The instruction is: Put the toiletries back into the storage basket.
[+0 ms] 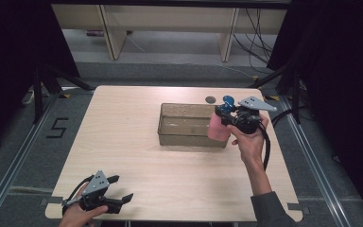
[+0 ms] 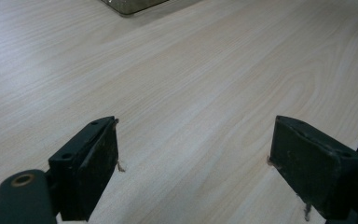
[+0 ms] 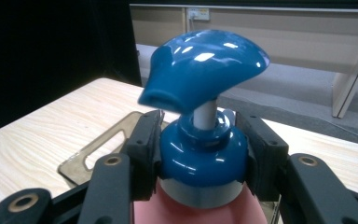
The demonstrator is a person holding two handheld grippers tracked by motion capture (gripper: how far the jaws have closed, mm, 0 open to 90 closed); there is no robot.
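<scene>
We hold the pink pump bottle with its glossy blue dispenser head [image 3: 200,135] by the collar in our right gripper [image 3: 200,154], at the right end of the clear rectangular plastic bin [image 1: 170,127]. The smooth collar could slip and the bottle drop. Our left gripper [image 2: 193,163] rests spread and empty on the pale wooden table [image 1: 123,142].

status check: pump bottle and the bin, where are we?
Done: the right gripper is shut on the blue collar of the pink pump bottle, as the right gripper view shows. In hand: the bottle is held at the right end of the clear bin; whether it is going in or coming out cannot be told. Left: letting go of it. The left gripper rests open at the table's near edge.
</scene>
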